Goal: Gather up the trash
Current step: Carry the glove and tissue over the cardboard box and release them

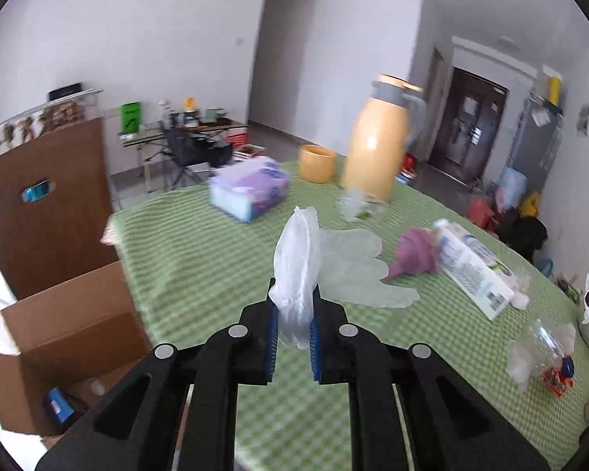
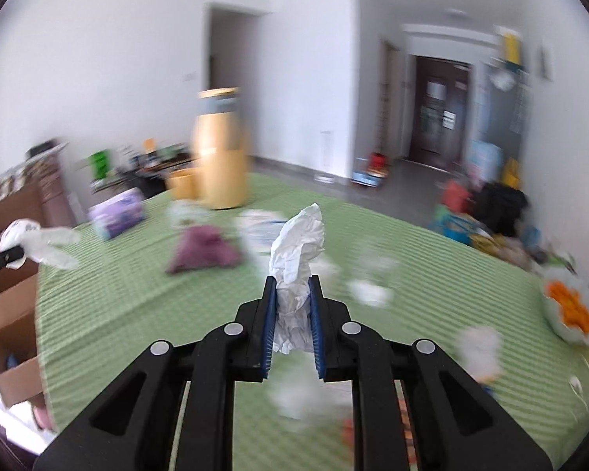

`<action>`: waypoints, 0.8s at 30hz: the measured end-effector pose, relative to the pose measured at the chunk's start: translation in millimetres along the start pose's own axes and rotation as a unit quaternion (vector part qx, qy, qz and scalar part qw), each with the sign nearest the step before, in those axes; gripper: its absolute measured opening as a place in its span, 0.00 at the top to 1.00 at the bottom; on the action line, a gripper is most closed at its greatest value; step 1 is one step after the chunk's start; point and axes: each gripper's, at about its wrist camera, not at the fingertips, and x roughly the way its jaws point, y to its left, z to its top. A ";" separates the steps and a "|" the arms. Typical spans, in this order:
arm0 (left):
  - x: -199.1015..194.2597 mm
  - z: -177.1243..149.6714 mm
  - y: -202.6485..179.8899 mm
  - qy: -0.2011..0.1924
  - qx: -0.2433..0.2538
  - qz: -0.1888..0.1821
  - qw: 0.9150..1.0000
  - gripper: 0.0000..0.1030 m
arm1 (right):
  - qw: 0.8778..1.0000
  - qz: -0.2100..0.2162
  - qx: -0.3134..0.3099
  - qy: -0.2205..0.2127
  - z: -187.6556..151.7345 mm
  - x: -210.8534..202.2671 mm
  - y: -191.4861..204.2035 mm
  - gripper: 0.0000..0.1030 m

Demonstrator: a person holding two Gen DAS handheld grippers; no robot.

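My left gripper (image 1: 294, 290) is shut on a clear plastic glove (image 1: 298, 259). The glove stands up between the blue pads, and its fingers trail to the right above the green checked tablecloth (image 1: 200, 259). My right gripper (image 2: 292, 280) is shut on a crumpled white tissue (image 2: 300, 243) that sticks up past the fingertips. In the right wrist view the left gripper (image 2: 4, 257) shows at the far left edge with the glove (image 2: 47, 247) hanging from it. An open cardboard box (image 1: 70, 314) stands on the floor by the table's left edge, also seen as the box (image 2: 11, 314).
On the table lie a purple crumpled wrapper (image 1: 416, 255), a white carton (image 1: 475, 274), a crushed clear bottle (image 1: 546, 353) and white scraps (image 2: 369, 290). Farther back stand a yellow thermos (image 1: 377, 145), a yellow cup (image 1: 317, 163) and a tissue pack (image 1: 249, 188).
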 end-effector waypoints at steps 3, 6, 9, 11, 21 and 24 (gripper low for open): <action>-16.3 -3.8 60.6 -0.010 -0.021 0.040 0.999 0.90 | 0.997 0.063 -0.035 0.013 7.9 23.7 69.5 0.84; -28.9 -10.0 125.3 -0.010 -0.046 0.085 0.995 0.90 | 0.989 0.126 -0.066 0.040 6.9 53.3 145.0 0.84; -37.4 -20.1 185.8 -0.002 -0.068 0.128 0.989 0.90 | 0.973 0.198 -0.094 0.074 1.2 81.6 226.8 0.84; -40.6 -29.9 227.7 0.010 -0.086 0.155 0.984 0.90 | 0.959 0.238 -0.119 0.095 -6.5 93.1 281.1 0.84; -20.9 -81.4 340.4 0.065 -0.150 0.195 0.967 0.90 | 0.891 0.355 -0.217 0.183 -47.6 133.0 473.7 0.84; -4.2 -92.9 351.5 0.081 -0.165 0.191 0.964 0.90 | 0.882 0.360 -0.233 0.194 -55.9 142.3 498.3 0.84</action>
